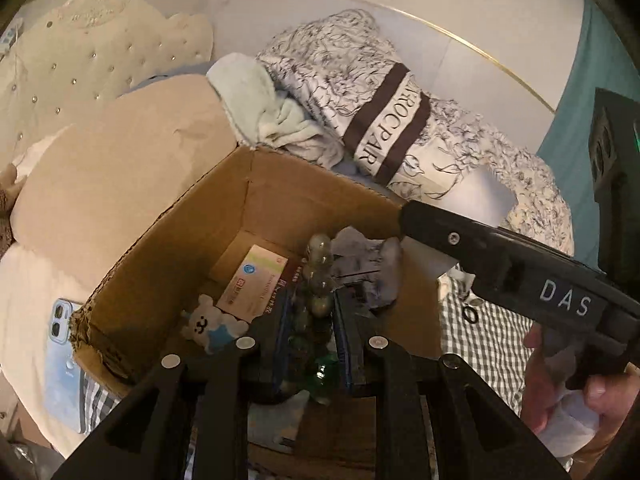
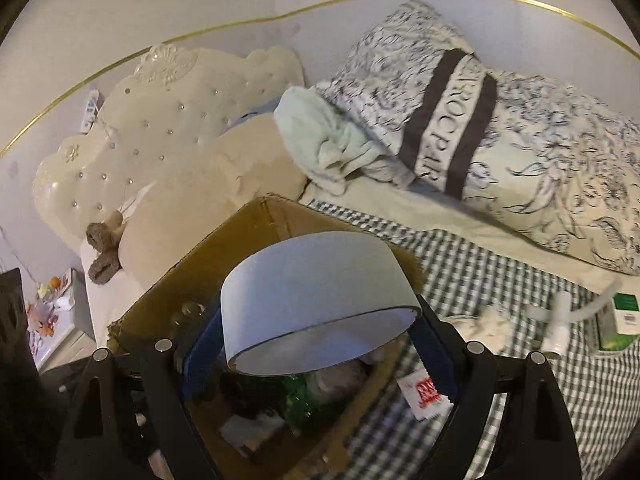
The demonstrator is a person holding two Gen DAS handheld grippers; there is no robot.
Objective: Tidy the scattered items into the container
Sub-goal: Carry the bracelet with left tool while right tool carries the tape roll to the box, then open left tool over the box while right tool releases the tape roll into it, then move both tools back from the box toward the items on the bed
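The left gripper [image 1: 308, 320] is clamped on a string of glassy green and clear beads [image 1: 316, 280], held between its blue-padded fingers [image 1: 280, 320] above the open cardboard box [image 1: 168, 248]. Inside the box, just beside the left finger, lies a small bear toy in a blue outfit [image 1: 210, 326], then a pale medicine carton [image 1: 256, 280] flat on the bottom, and crumpled white wrapping [image 1: 368, 256] toward the far right. The right gripper [image 2: 316, 344] is clamped on a wide roll of white tape [image 2: 316, 288], tilted and held over the same box [image 2: 192, 280]. Right of the box, on the green checked sheet [image 2: 500, 272], lie a white sachet with red print [image 2: 426, 394], a white plastic clip-like piece [image 2: 556, 320], and a green and white packet [image 2: 620, 320]. A pale blue phone [image 1: 62, 360] lies left of the box. Farther off are a beige pillow [image 1: 120, 184], a mint green towel [image 1: 260, 100], a floral lettered duvet [image 1: 380, 92], and the tufted cream headboard [image 1: 88, 52].
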